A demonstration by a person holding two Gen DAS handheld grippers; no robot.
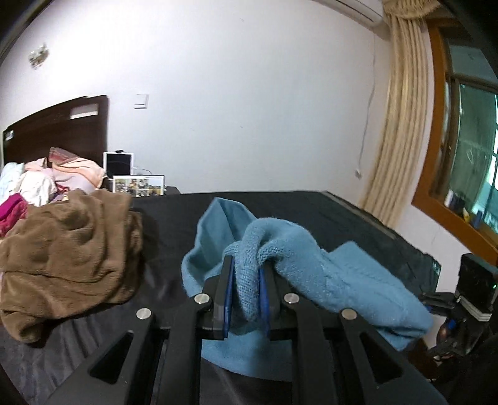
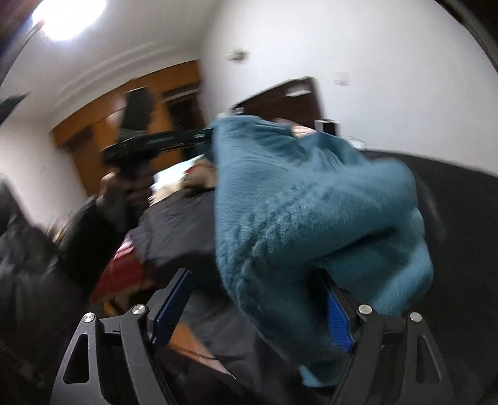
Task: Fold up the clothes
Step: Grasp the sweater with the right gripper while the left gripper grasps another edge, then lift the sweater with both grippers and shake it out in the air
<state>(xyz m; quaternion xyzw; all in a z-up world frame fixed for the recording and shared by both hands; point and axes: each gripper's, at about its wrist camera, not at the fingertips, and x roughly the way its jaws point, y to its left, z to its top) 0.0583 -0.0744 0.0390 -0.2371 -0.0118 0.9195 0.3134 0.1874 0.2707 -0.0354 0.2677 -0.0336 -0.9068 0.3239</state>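
Okay, my left hand-held gripper [image 1: 246,280] is clamped on a bunched fold of the blue sweater [image 1: 326,274], lifting it over the dark bed [image 1: 311,205]. My right hand-held gripper [image 2: 258,308] gapes apart, sweater draped loosely between. Brown garment [image 1: 68,255] sits left.

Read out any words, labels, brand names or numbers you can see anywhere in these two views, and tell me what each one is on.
None can be read.
Box with printed pictures beside the bed: any print too small to read.
White framed panel behind it: no legible text.
Wall switch: blank.
Air conditioner at the top of the wall: no brand visible.
Blue garment and brown garment: no tag or label showing.
Right wrist view: too blurred for any text.
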